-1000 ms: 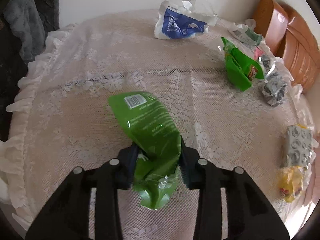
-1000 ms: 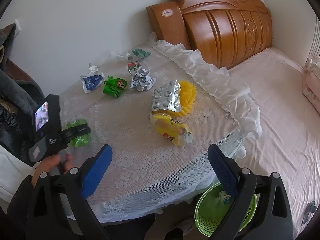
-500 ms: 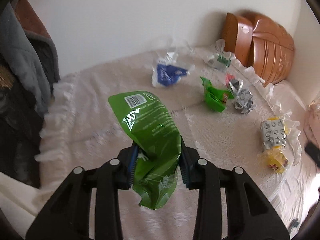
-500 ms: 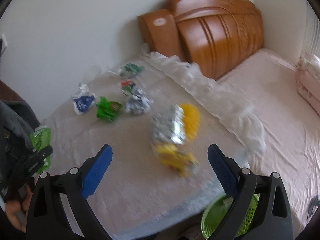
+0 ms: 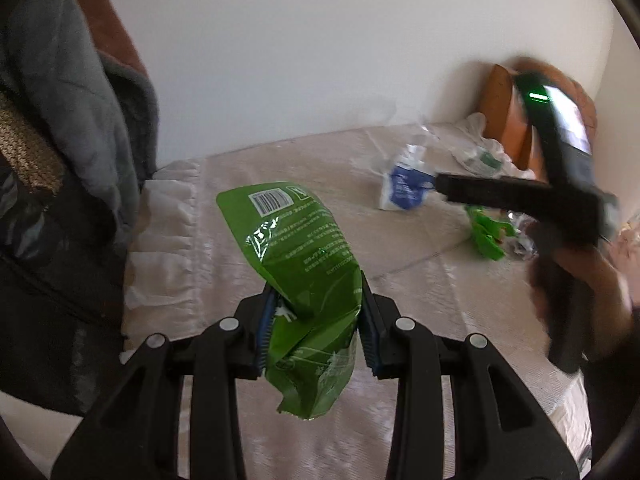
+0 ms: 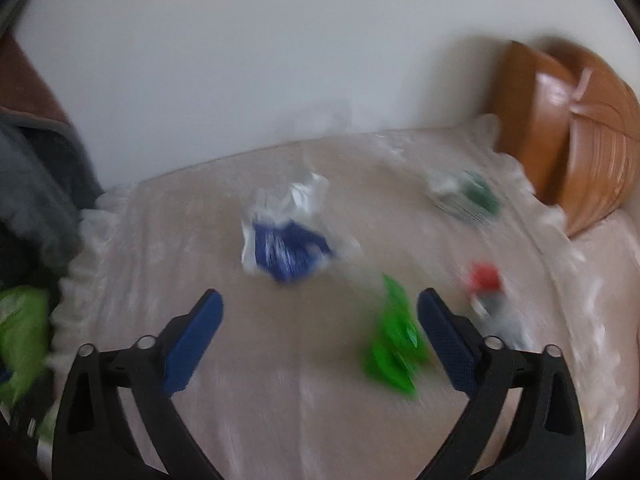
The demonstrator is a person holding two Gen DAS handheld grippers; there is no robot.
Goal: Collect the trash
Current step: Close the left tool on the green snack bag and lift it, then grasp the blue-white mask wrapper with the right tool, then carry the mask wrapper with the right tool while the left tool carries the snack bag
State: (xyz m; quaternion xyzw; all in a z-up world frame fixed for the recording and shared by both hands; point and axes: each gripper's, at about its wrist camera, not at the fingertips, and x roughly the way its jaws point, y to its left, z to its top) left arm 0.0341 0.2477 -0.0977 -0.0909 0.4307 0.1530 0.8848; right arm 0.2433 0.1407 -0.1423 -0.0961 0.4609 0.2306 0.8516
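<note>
My left gripper (image 5: 316, 320) is shut on a green snack bag (image 5: 304, 264) and holds it above the near-left part of the lace-covered table (image 5: 400, 320). The bag also shows at the left edge of the right wrist view (image 6: 20, 332). My right gripper (image 6: 320, 320) is open and empty, low over the table. A blue and white wrapper (image 6: 288, 248) lies just beyond its fingers, and a crumpled green wrapper (image 6: 394, 340) lies beside its right finger. The right gripper's body (image 5: 560, 200) shows at the right of the left wrist view.
A red-topped silver wrapper (image 6: 492, 292) and a white and green wrapper (image 6: 468, 192) lie at the right. A wooden headboard (image 6: 560, 140) stands at the back right. Grey clothing (image 5: 60, 100) hangs at the left. A white wall is behind.
My left gripper has lifted the green bag off the table and pulled back. My right gripper has swung left and down toward the blue and green wrappers.
</note>
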